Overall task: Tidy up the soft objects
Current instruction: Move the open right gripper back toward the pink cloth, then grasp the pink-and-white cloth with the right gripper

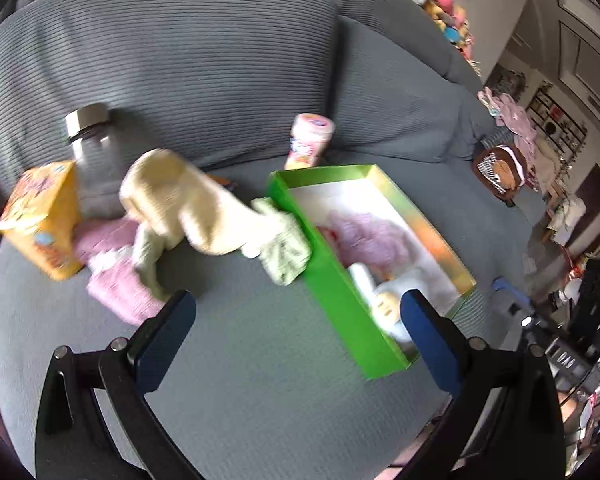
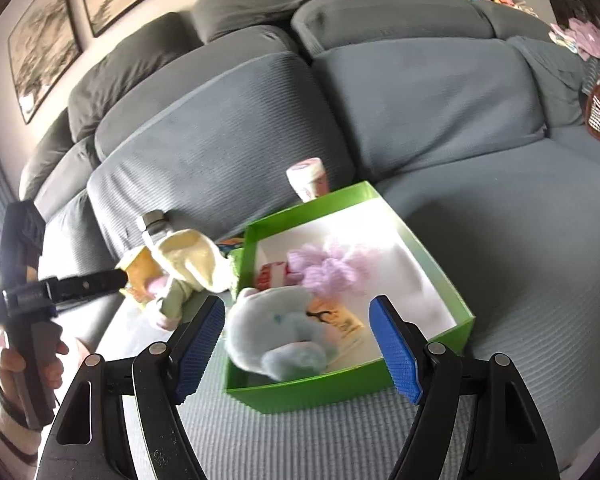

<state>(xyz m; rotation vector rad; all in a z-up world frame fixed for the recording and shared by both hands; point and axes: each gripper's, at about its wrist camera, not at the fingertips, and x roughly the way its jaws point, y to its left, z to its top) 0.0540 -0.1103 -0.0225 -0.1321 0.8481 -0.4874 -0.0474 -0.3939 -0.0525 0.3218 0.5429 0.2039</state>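
A green box [image 1: 332,276] [image 2: 340,390] sits on the grey sofa seat. Inside lie a fluffy purple thing [image 1: 364,232] [image 2: 336,268] and a pale blue-white plush [image 2: 276,332] [image 1: 384,304] at its near end. Left of the box lies a heap of soft things: a cream plush [image 1: 188,200] [image 2: 192,258], a pale green cloth [image 1: 284,248] and a pink cloth [image 1: 112,276]. My left gripper [image 1: 296,312] is open and empty, near the heap and the box's near corner. My right gripper [image 2: 298,340] is open and empty, just above the plush in the box.
A clear bottle with a steel cap [image 1: 94,152], an orange carton [image 1: 44,224] and a pink-white can [image 1: 310,142] [image 2: 308,180] stand by the backrest. A brown plush [image 1: 500,168] lies at the right. Stuffed toys [image 1: 440,4] sit on the sofa back.
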